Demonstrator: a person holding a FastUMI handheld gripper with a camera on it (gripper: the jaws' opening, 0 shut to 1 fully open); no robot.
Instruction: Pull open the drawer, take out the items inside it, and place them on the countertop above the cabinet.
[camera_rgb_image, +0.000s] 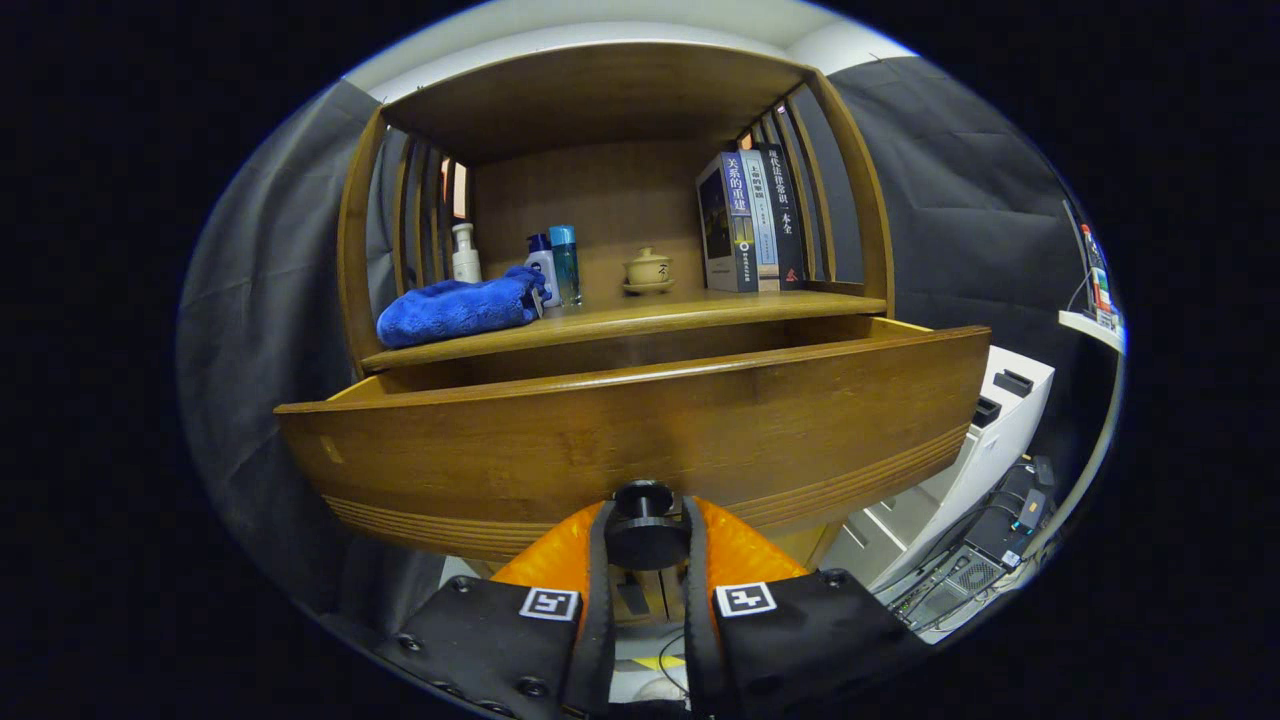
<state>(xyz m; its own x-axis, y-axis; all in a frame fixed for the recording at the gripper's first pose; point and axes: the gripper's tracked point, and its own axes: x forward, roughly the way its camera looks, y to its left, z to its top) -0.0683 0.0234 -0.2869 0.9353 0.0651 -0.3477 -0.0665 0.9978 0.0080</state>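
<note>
knob (644, 500): small, hard, round; I've got the gripper (645, 545) clamped on both sides
drawer (640, 430): solid wood, looks heavy, so I'd pull straight from the knob

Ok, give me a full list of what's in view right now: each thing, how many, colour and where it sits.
Drawer: 1, brown wood, pulled part way out below the countertop; inside hidden.
Drawer knob: 1, black, between the fingers.
Countertop: 1, brown wood, above the drawer.
Towel: 1, blue, folded, left on the countertop.
Pump bottle: 1, white, behind the towel.
Bottles: 2, one white with a blue cap, one blue, beside the towel.
Lidded cup: 1, cream, on a saucer, mid-countertop.
Books: 3, upright, right on the countertop.
White unit: 1, right of the cabinet.
Gripper: 1, both fingers pressing on the knob.
</note>
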